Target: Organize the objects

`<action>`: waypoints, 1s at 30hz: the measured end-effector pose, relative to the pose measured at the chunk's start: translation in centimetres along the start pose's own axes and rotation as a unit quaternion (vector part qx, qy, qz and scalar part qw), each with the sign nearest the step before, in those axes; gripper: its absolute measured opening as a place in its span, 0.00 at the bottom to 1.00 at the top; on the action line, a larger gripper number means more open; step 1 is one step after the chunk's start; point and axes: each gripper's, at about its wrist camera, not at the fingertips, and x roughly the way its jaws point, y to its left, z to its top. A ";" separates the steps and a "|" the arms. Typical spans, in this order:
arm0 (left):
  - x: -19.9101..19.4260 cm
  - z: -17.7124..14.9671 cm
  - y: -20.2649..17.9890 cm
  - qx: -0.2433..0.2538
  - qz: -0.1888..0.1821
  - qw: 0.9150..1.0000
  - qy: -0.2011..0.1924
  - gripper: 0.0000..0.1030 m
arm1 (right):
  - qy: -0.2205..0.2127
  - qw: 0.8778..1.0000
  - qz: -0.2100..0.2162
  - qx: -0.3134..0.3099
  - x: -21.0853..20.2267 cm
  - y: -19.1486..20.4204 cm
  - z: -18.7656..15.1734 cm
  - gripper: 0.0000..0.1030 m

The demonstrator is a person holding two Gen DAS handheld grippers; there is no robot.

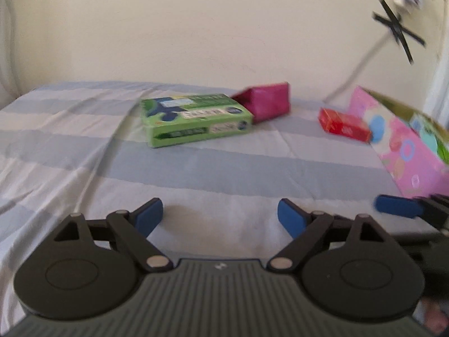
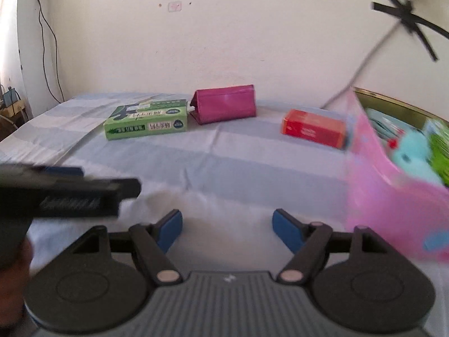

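Note:
A green box, a magenta pouch and a red box lie on the striped sheet near the wall. A pink patterned box stands open at the right with several items inside. My left gripper is open and empty over the sheet, well short of the green box. My right gripper is open and empty beside the pink box's near corner. The left gripper's body shows at the left of the right wrist view.
The blue-and-white striped sheet covers the surface up to a cream wall. A grey cable runs down the wall, held by black tape. Dark cables hang at the far left.

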 end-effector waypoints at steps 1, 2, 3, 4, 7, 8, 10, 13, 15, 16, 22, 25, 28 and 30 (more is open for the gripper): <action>-0.1 0.1 0.7 -0.020 0.000 1.000 -0.003 0.88 | 0.006 1.000 -0.006 -0.012 0.7 0.0 0.9 0.65; -0.1 0.1 1.3 -0.038 -0.004 0.999 -0.002 0.88 | 0.011 1.000 -0.014 -0.023 1.1 -0.2 2.1 0.64; -0.3 0.2 1.8 -0.053 -0.012 0.999 -0.006 0.88 | 0.013 0.999 -0.016 -0.029 1.5 -0.4 3.4 0.64; -0.4 0.2 2.1 -0.062 -0.015 0.998 -0.008 0.88 | 0.016 0.999 -0.015 -0.034 1.8 -0.8 5.1 0.64; -0.5 0.2 2.1 -0.062 -0.018 0.998 -0.008 0.89 | 0.043 0.997 -0.033 -0.052 3.5 -2.4 10.3 0.73; -0.4 0.2 2.0 -0.059 -0.018 0.998 -0.007 0.90 | 0.059 0.996 -0.033 -0.062 4.2 -3.1 11.6 0.74; -0.5 0.2 1.8 -0.055 -0.020 0.998 -0.006 0.92 | 0.086 0.992 -0.053 -0.078 6.0 -4.4 14.2 0.78; -0.4 0.1 2.1 -0.056 -0.024 0.998 -0.005 0.93 | 0.138 0.987 -0.048 -0.061 9.2 -6.6 16.2 0.79; -0.4 0.1 2.1 -0.056 -0.024 0.998 -0.005 0.94 | 0.150 0.985 -0.063 -0.052 11.2 -7.7 16.7 0.79; -0.4 0.1 2.1 -0.055 -0.023 0.998 -0.005 0.94 | 0.155 0.984 -0.070 -0.050 12.2 -8.0 16.6 0.79; -0.1 0.2 1.9 -0.052 -0.021 0.998 -0.005 0.94 | 0.202 0.975 -0.086 -0.033 16.1 -9.8 16.1 0.79; -0.1 0.3 1.9 -0.052 -0.022 0.998 -0.005 0.95 | 0.225 0.970 -0.071 -0.050 15.7 -8.6 15.1 0.79; -0.1 0.3 1.9 -0.053 -0.023 0.998 -0.004 0.95 | 0.227 0.970 -0.060 -0.060 13.8 -7.7 13.6 0.80; -0.2 0.3 1.9 -0.054 -0.025 0.998 -0.004 0.95 | 0.224 0.971 -0.047 -0.070 11.9 -7.0 12.2 0.79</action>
